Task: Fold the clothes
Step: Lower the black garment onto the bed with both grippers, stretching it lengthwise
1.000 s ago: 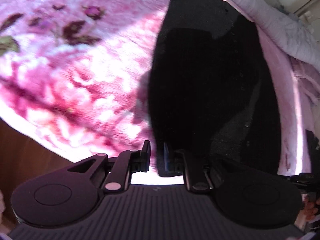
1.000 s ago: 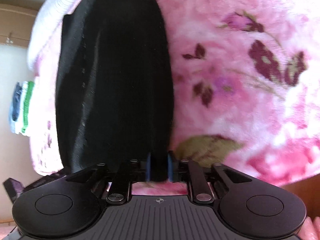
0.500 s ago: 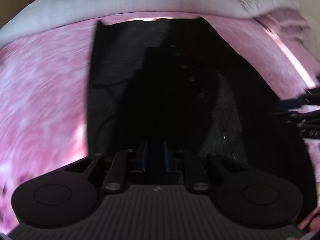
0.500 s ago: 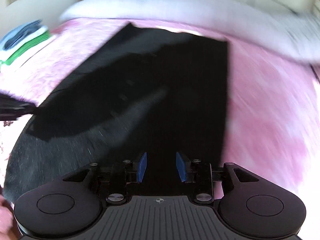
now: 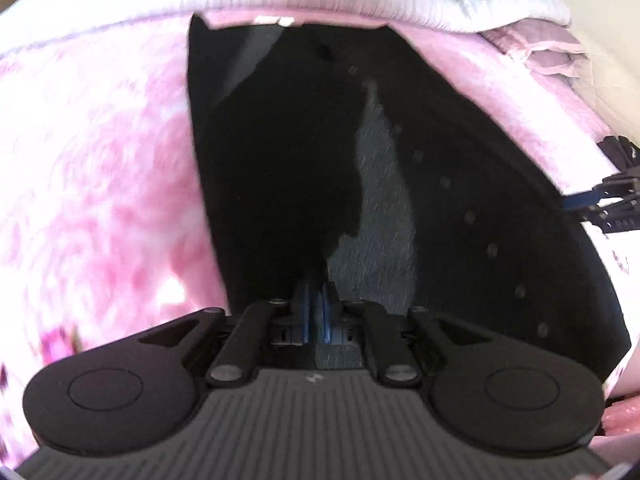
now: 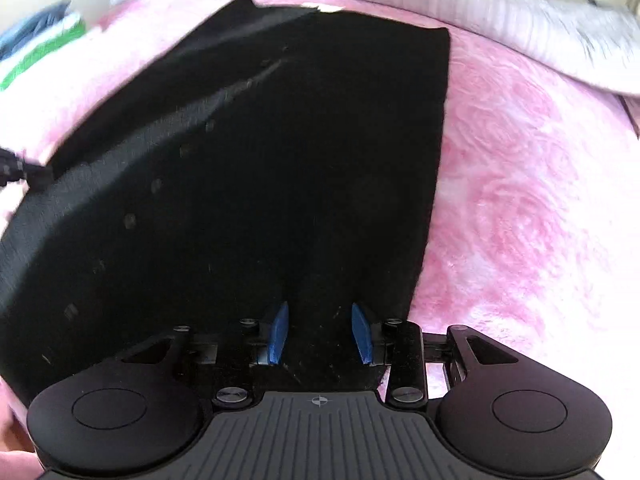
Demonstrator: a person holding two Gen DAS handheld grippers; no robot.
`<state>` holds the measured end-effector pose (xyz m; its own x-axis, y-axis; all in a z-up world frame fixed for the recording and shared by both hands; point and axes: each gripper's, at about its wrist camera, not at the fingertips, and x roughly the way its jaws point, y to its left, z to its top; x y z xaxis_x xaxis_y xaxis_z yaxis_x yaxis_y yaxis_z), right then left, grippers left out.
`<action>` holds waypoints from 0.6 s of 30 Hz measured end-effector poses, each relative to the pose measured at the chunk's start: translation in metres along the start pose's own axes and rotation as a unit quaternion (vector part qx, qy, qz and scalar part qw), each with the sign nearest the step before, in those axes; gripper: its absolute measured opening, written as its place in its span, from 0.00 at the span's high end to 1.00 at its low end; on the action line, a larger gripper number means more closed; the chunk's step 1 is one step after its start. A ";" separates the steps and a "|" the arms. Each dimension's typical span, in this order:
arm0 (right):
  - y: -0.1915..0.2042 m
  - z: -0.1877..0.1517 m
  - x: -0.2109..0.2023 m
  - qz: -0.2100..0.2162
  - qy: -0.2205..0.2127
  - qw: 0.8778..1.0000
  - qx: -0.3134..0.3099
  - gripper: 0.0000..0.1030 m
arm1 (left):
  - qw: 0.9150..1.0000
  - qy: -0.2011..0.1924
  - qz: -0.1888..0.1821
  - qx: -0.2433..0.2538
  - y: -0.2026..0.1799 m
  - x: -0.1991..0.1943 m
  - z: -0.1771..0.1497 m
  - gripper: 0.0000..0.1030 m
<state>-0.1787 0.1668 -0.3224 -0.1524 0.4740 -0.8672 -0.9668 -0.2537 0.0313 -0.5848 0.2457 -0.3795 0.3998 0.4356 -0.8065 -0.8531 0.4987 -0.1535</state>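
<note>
My left gripper point(image 5: 316, 308) points steeply down over the near edge of the black garment point(image 5: 288, 168). Its jaws have just been closing and now stand almost together; the blue pads point(image 5: 306, 312) show only a sliver of gap, and I cannot tell whether any cloth is pinched there. My right gripper point(image 6: 320, 330) is likewise angled down at the garment's near edge, on its right side. Its jaws have opened to roughly half width, the blue pads point(image 6: 280, 332) standing clear, with dark cloth lying beneath and between them but not clamped. The black garment point(image 6: 260, 168) lies spread on the pink floral blanket point(image 6: 520, 200), running from both grippers to the far white bedding point(image 6: 460, 4). A row of buttons point(image 5: 468, 216) runs along it. Folded clothes point(image 6: 36, 48) sit far left in the right wrist view.
</note>
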 end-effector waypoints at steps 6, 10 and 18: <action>-0.001 0.056 0.032 0.016 -0.040 0.999 0.018 0.65 | 0.999 -0.024 0.004 -0.026 0.015 0.056 0.057 0.91; -0.020 0.093 0.075 -0.007 -0.045 0.999 0.002 0.65 | 0.998 -0.015 0.008 -0.059 0.038 0.099 0.098 0.81; -0.072 0.172 0.124 -0.007 -0.075 0.997 0.020 0.61 | 0.997 -0.028 0.040 -0.065 0.066 0.156 0.181 0.81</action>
<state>-0.1629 0.3891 -0.3470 -0.1658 0.5988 -0.7836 -0.9758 -0.2146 0.0426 -0.5182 0.4818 -0.4119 0.3446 0.5134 -0.7859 -0.9174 0.3616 -0.1660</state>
